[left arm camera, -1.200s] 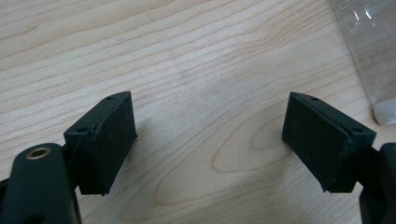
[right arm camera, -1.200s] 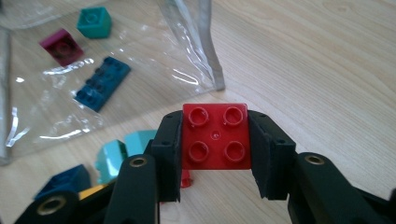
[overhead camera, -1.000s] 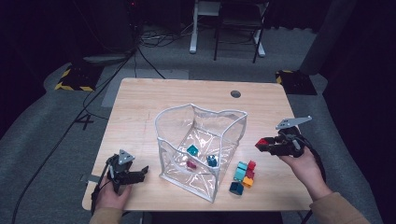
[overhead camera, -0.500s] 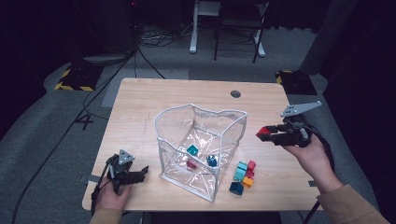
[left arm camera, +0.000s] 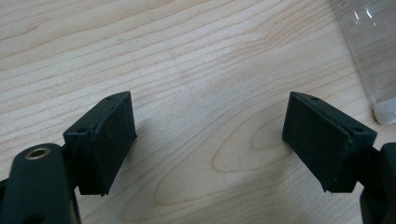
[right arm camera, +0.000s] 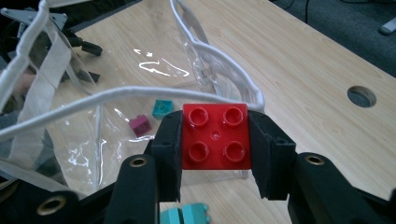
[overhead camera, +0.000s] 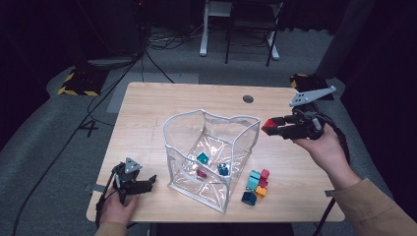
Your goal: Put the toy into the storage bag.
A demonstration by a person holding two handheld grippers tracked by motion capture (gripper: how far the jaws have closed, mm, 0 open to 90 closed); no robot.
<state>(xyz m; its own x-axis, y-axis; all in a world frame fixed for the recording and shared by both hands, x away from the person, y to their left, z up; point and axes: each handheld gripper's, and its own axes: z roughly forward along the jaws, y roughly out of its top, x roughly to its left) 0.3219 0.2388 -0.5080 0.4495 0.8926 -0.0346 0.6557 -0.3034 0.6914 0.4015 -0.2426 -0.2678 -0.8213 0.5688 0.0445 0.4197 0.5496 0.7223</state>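
Note:
A red four-stud brick [right arm camera: 215, 135] is clamped between the pads of my right gripper [right arm camera: 215, 149], which hangs above the table just right of the clear plastic bag [overhead camera: 211, 147]. In the high view the same red brick [overhead camera: 269, 126] sits at the tip of the right gripper [overhead camera: 271, 128], near the bag's right rim. Inside the bag lie a teal brick [overhead camera: 202, 158], a magenta brick [overhead camera: 201, 173] and a blue brick [overhead camera: 223, 169]. My left gripper [overhead camera: 147, 183] rests low over the table's front left, open, with bare wood between its jaws [left arm camera: 210, 140].
A small cluster of loose bricks [overhead camera: 255, 184] in teal, red, orange and blue lies on the table right of the bag's front corner. A round cable hole [overhead camera: 248, 99] sits near the far edge. The bag's corner [left arm camera: 373, 60] lies close to the left gripper.
My right gripper has risen with the red brick and shifted toward the bag's upper rim. The left gripper has stayed put.

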